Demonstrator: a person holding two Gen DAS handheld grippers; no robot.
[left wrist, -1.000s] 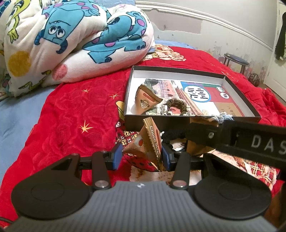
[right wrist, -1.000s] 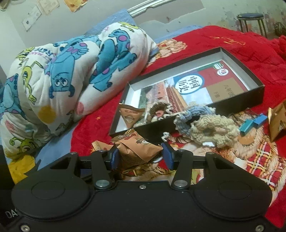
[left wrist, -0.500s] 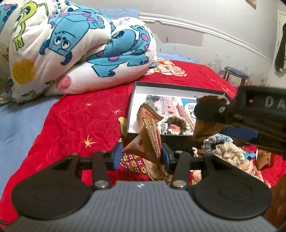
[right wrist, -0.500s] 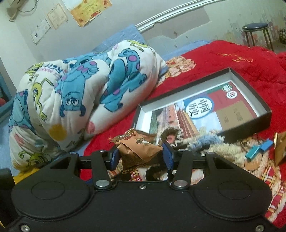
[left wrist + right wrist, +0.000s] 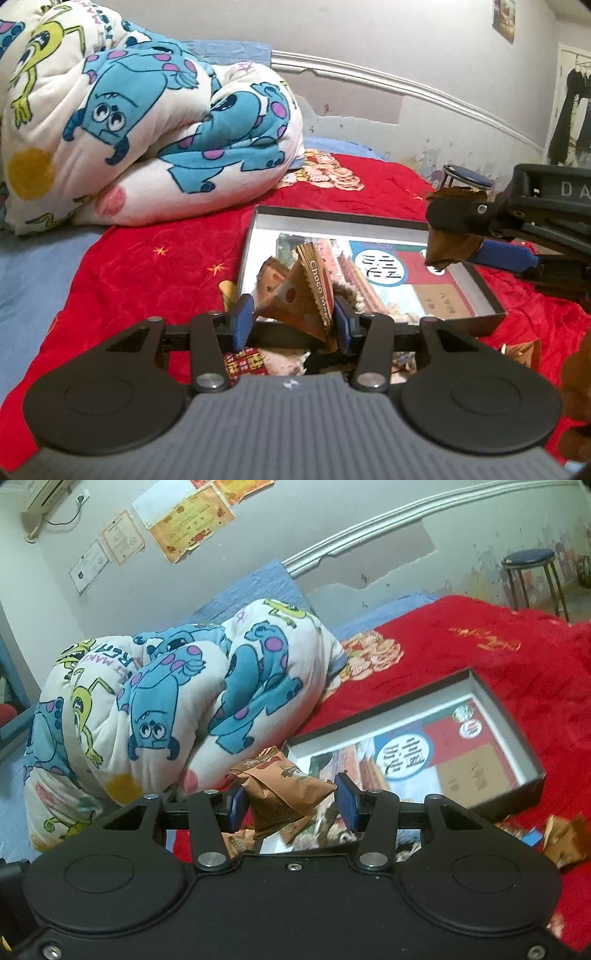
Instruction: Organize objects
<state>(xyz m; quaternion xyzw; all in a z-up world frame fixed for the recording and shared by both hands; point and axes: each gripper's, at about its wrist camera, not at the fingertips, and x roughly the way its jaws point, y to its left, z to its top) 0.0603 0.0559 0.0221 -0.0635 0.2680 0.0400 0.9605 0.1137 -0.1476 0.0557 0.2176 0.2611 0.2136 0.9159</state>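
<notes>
Packets are being carried above the bed: left gripper (image 5: 293, 319) is clamping one packet (image 5: 303, 295), right gripper (image 5: 288, 803) another (image 5: 280, 786), both half-closed, so keep clamping until each is hanging over the box (image 5: 532, 775).

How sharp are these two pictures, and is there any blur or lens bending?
Left wrist view: the snack packet in the left gripper is crisp, its print readable; the wall moulding bows. Right wrist view: the box print is smeared, the right gripper sharp.
</notes>
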